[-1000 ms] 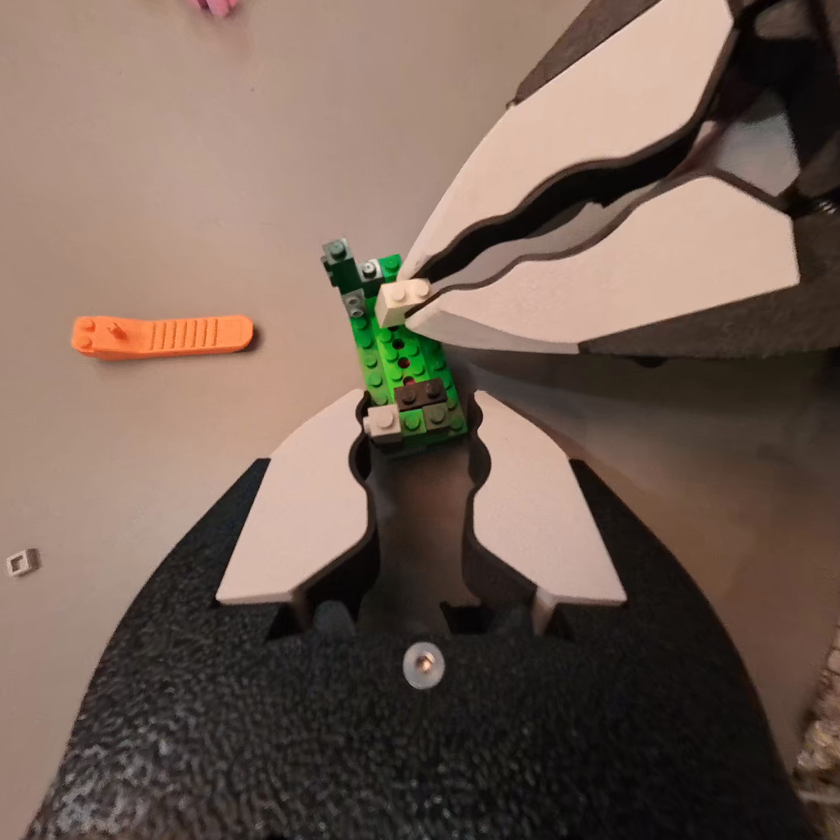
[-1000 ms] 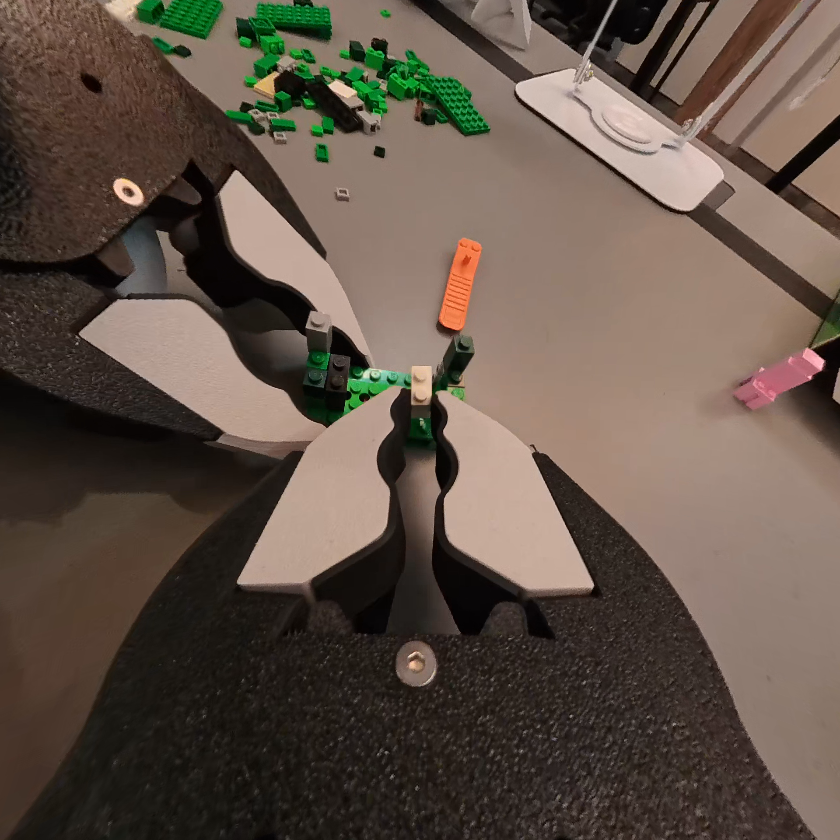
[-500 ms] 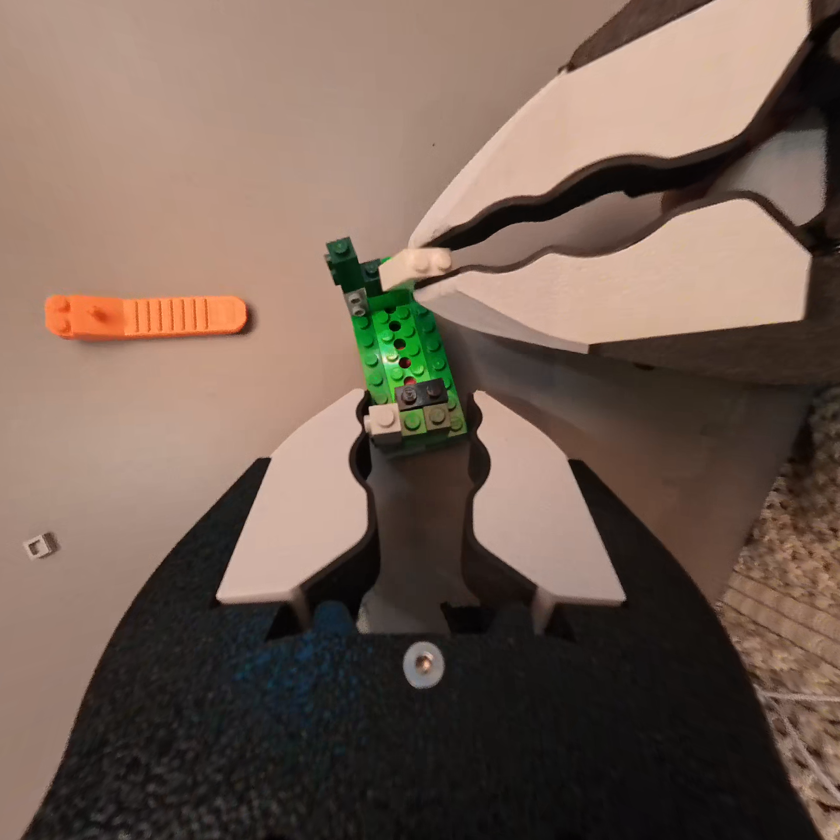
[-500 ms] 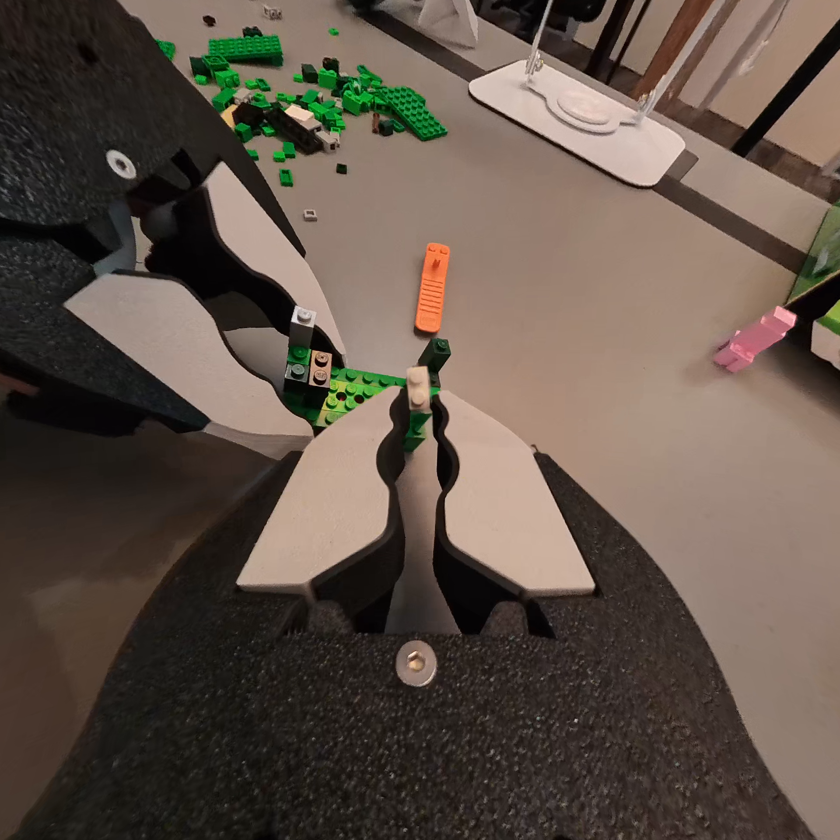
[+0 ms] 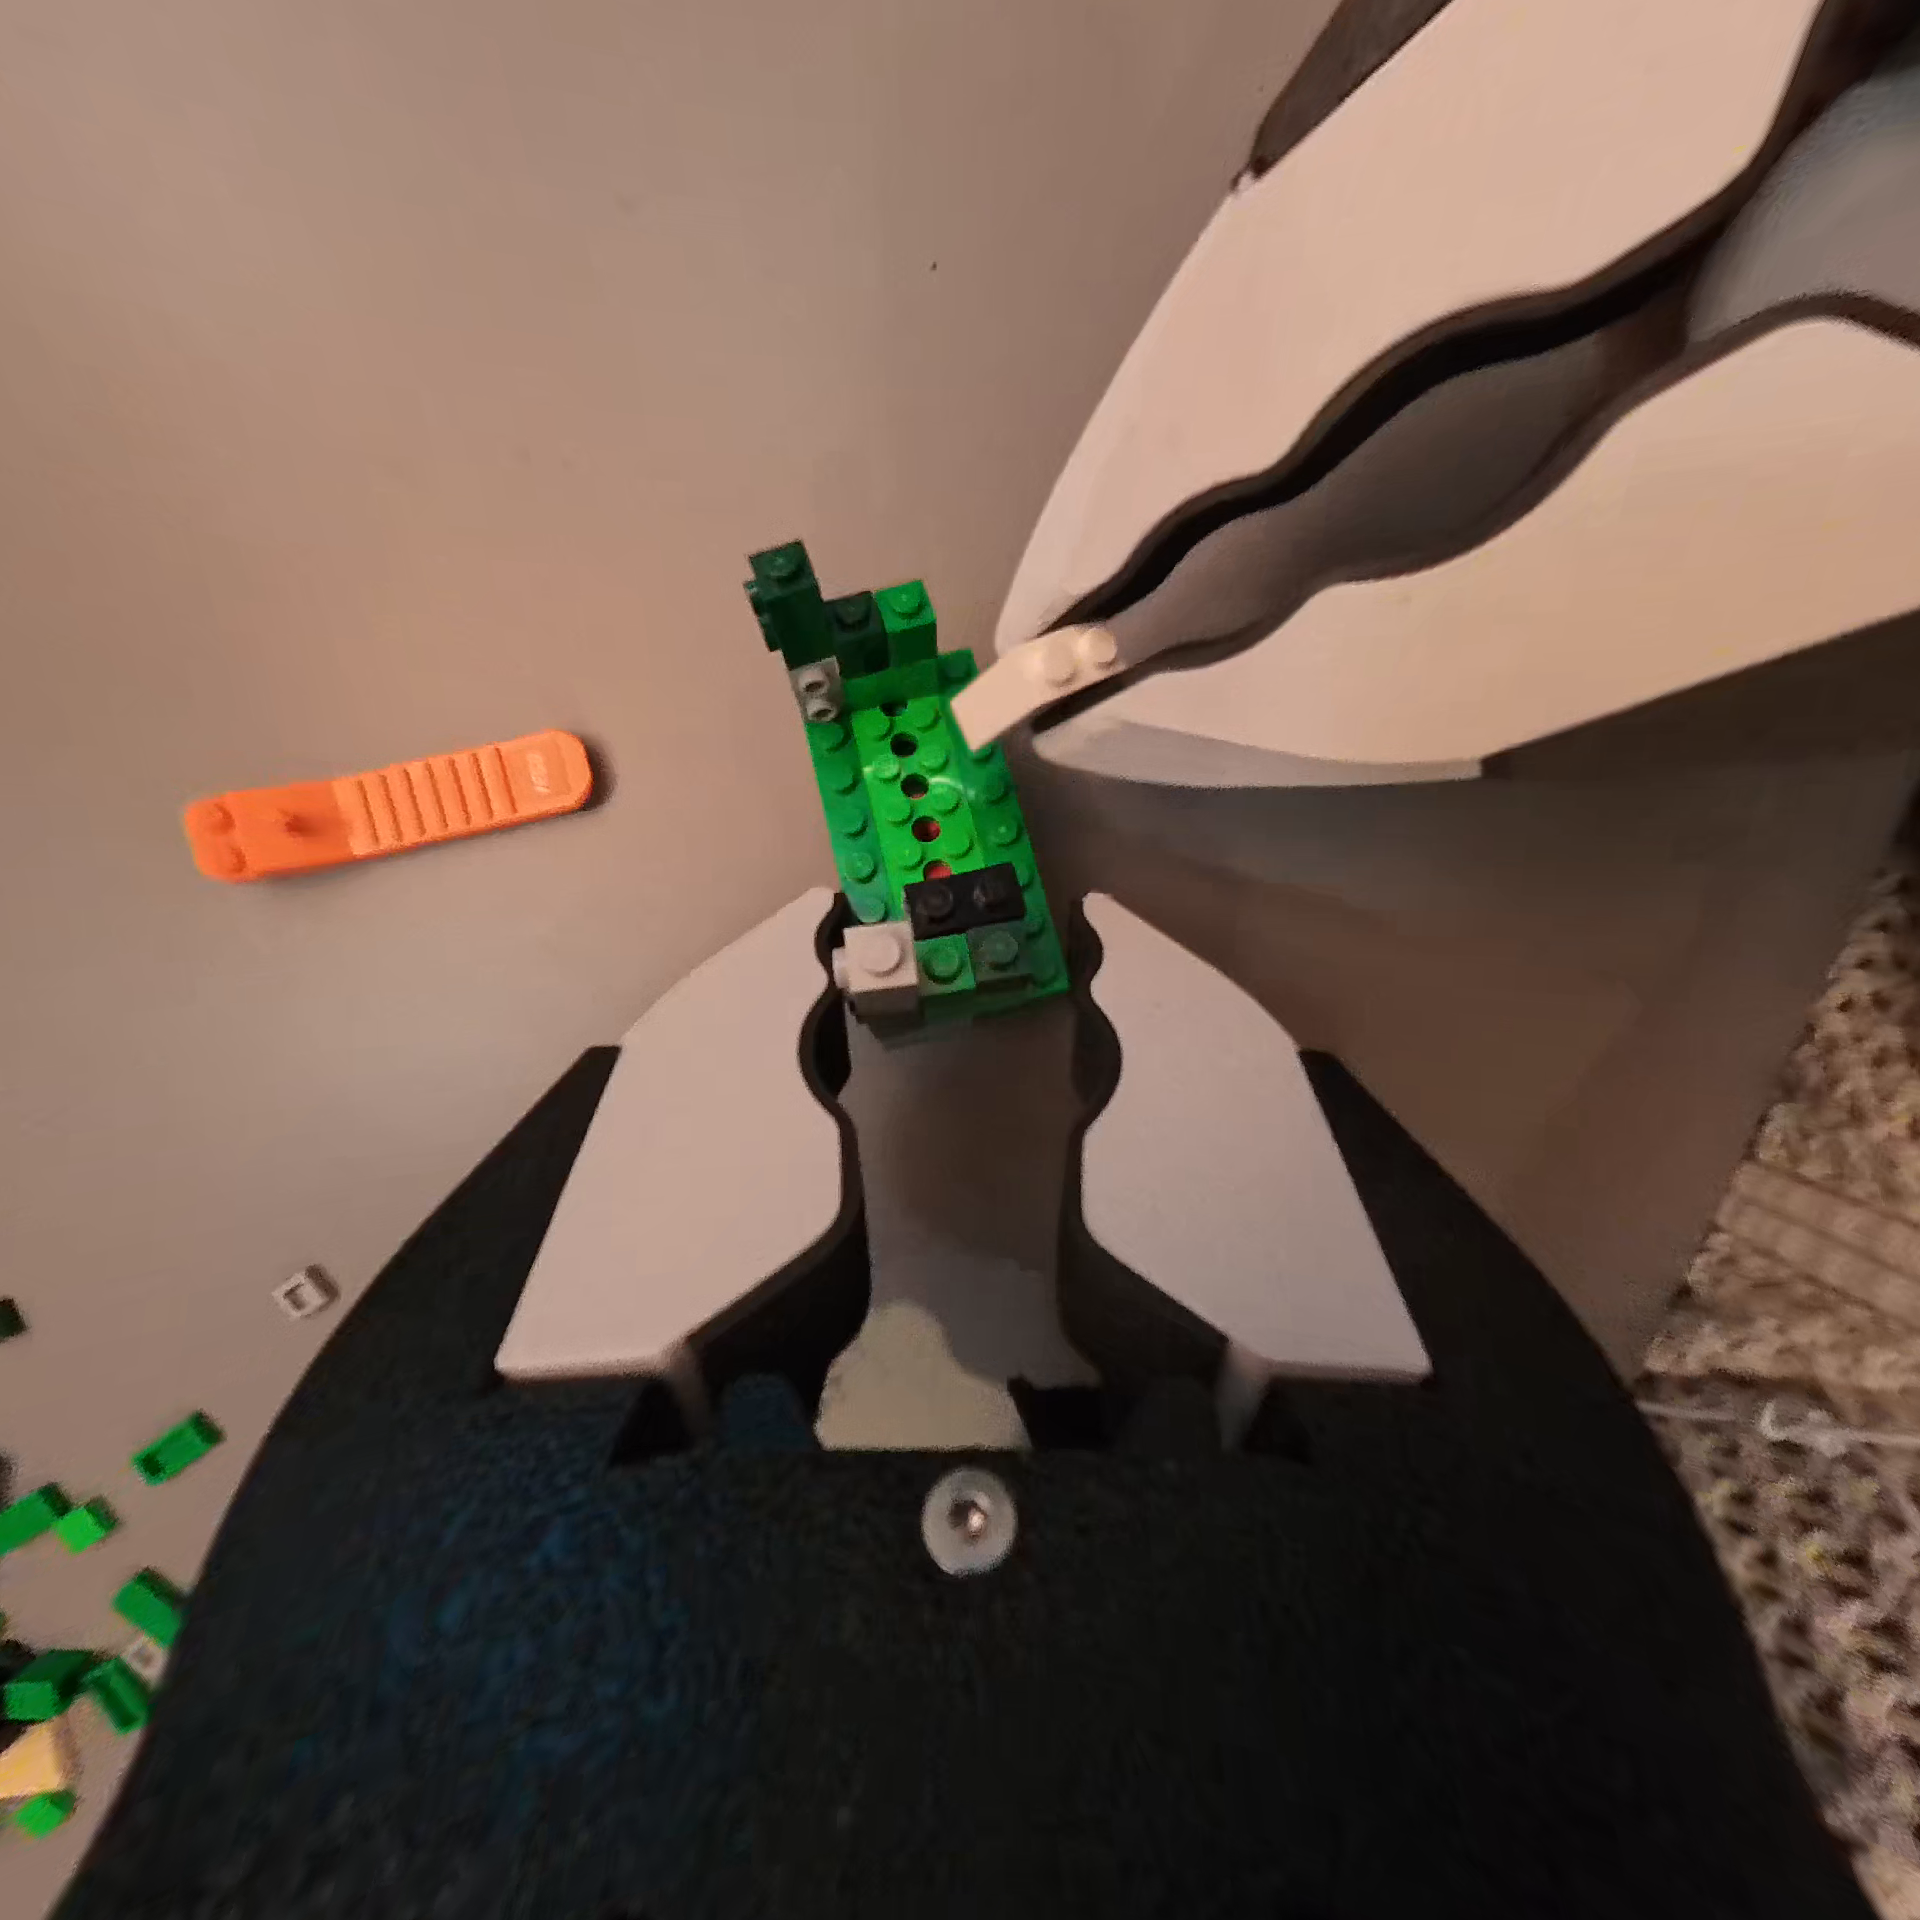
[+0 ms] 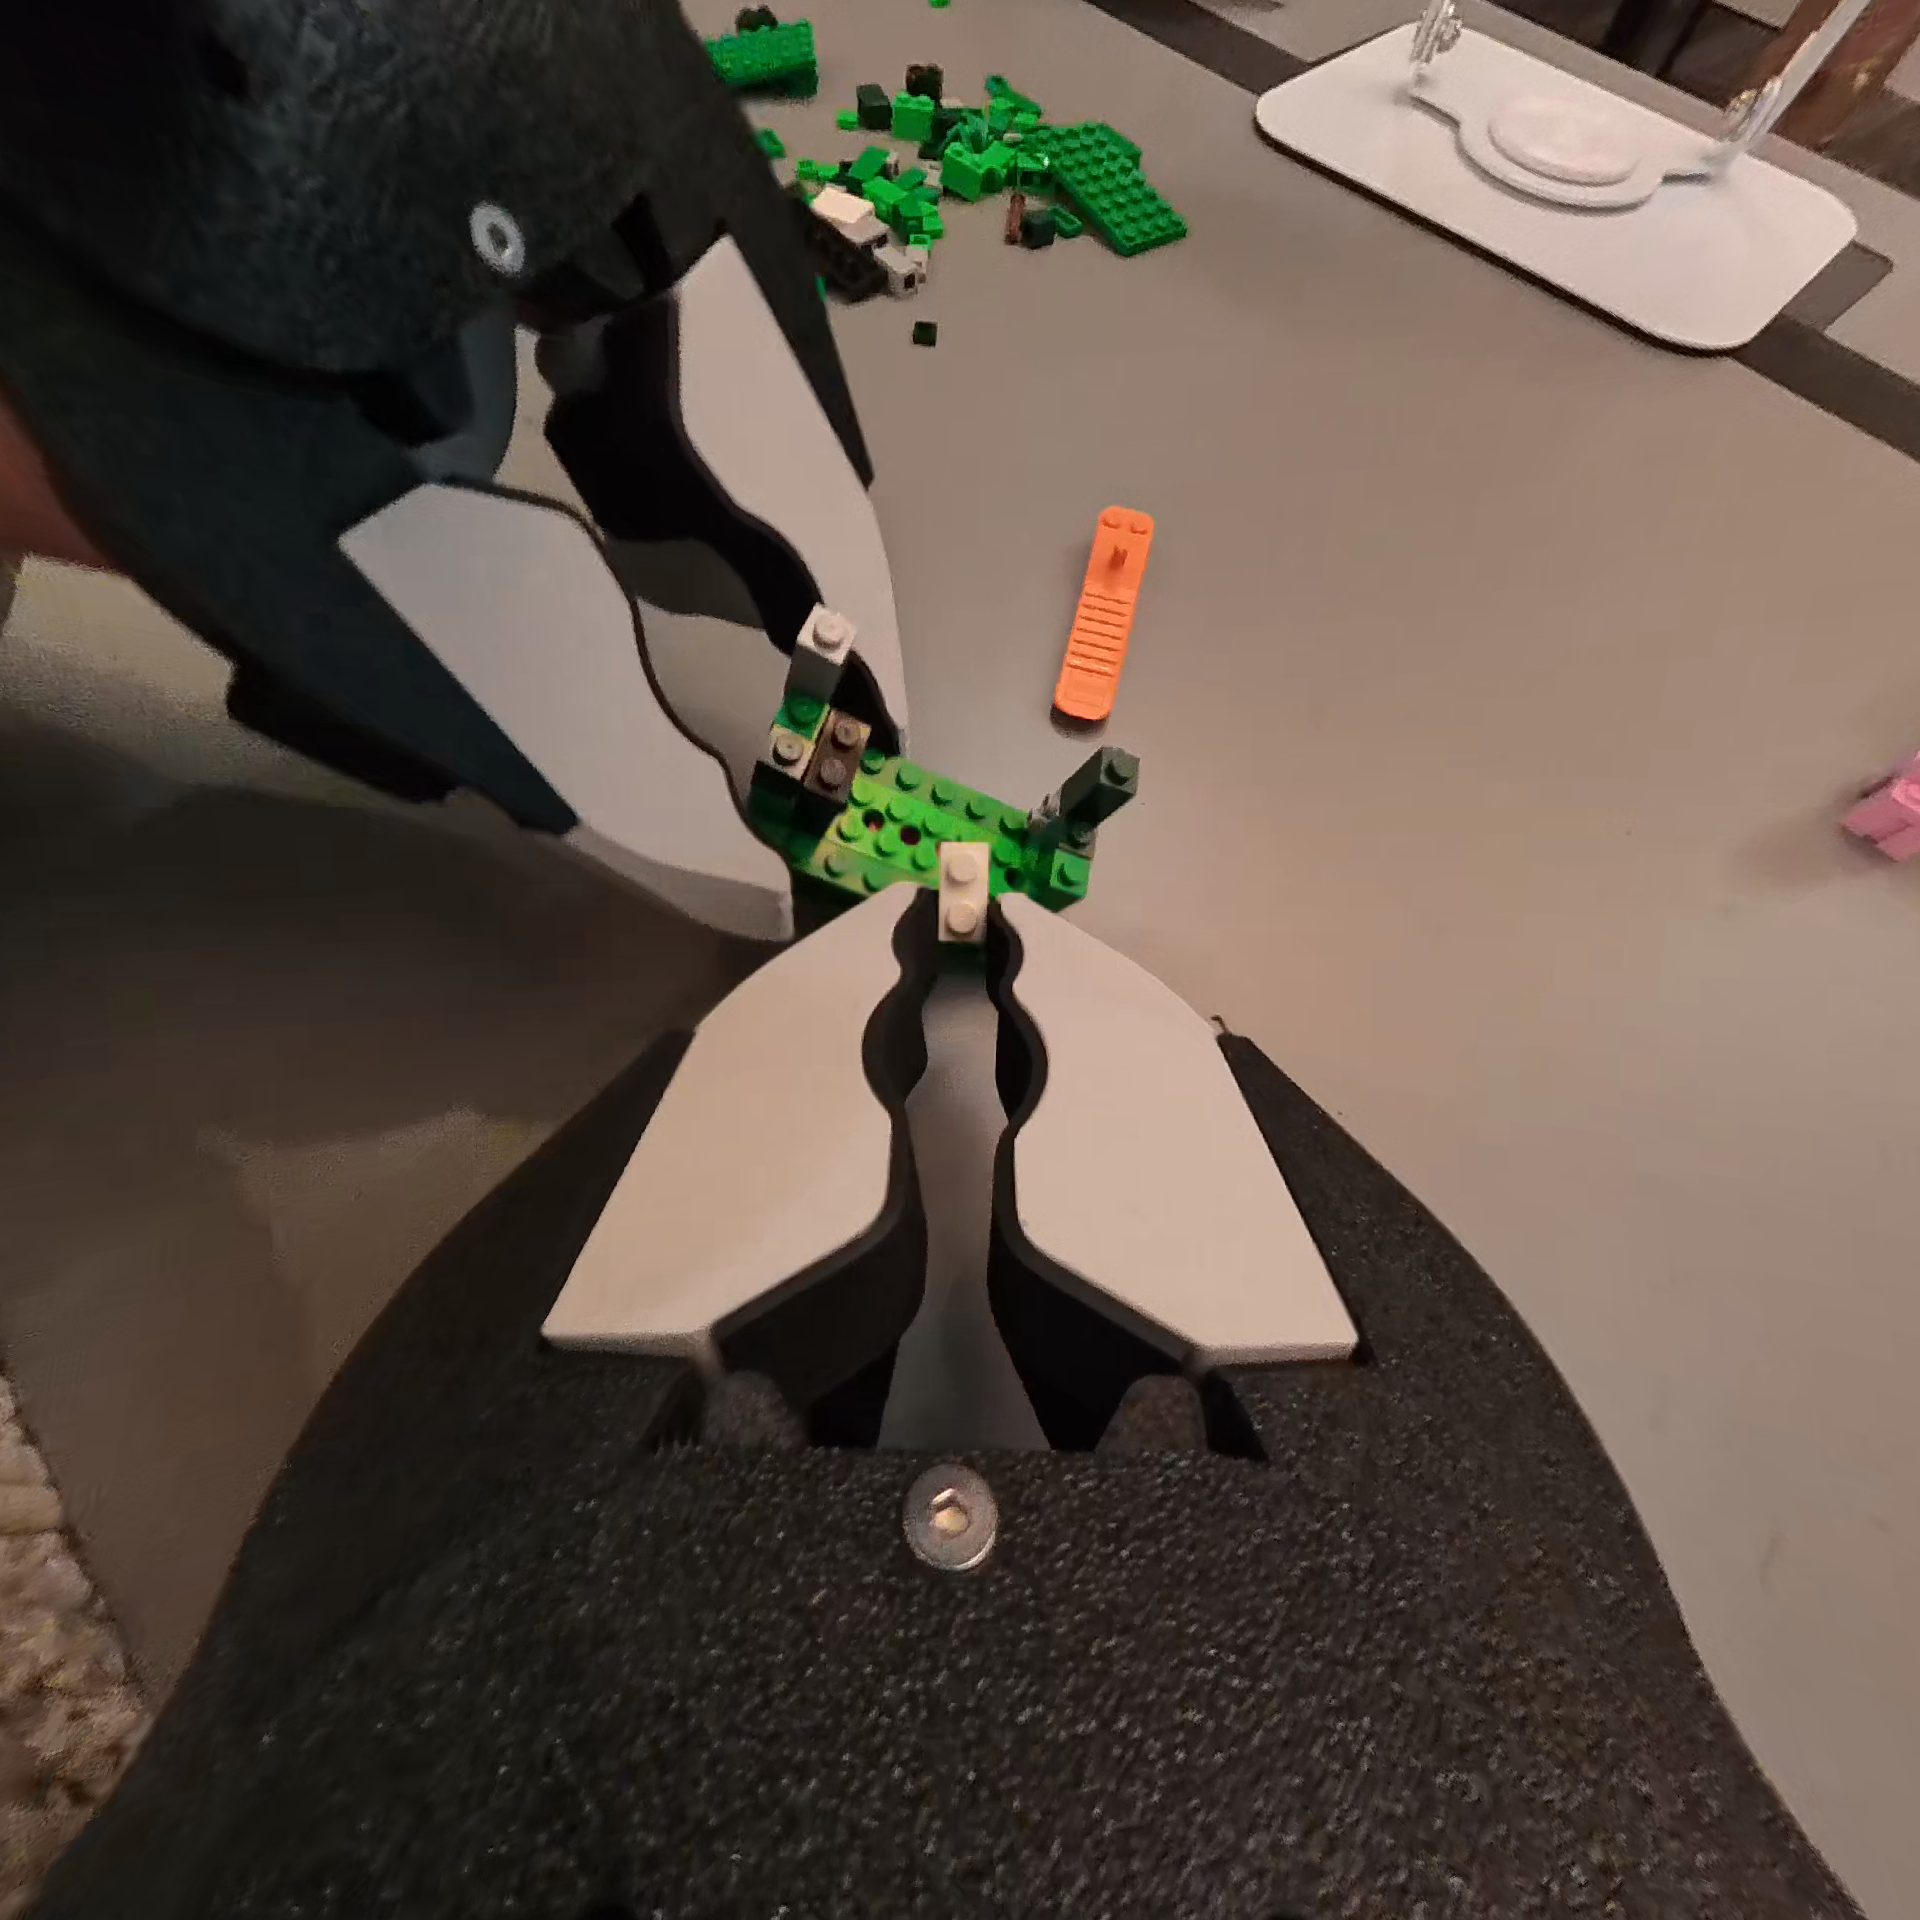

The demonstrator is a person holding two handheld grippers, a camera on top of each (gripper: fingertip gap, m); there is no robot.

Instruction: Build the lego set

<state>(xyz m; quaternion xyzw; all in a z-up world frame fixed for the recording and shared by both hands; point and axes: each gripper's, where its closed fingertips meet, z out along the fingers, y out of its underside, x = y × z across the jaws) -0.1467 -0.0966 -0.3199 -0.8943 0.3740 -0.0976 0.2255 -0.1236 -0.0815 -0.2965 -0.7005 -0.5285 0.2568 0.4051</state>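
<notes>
My left gripper (image 5: 956, 935) is shut on the near end of a green lego build (image 5: 914, 790), a studded plate with dark green, grey and black bricks on it, held above the table. The build also shows in the right wrist view (image 6: 935, 821), with the left gripper (image 6: 831, 748) clamping its left end. My right gripper (image 6: 961, 914) is shut on a small white two-stud plate (image 6: 961, 894). In the left wrist view this white plate (image 5: 1029, 681) sits at the build's right edge, tilted, in the right gripper (image 5: 1049, 675).
An orange brick separator (image 5: 384, 805) lies on the grey table left of the build; it also shows in the right wrist view (image 6: 1103, 613). A pile of loose green bricks (image 6: 966, 177), a white stand base (image 6: 1558, 177) and a pink figure (image 6: 1886, 821) lie farther off. Carpet (image 5: 1787, 1351) borders the table edge. The grippers are tip to tip, or close to it.
The white plate has shifted from over the build's far middle to its right edge and tilted. Both grippers and the build have lifted and swung; the brick pile has come into the left view.
</notes>
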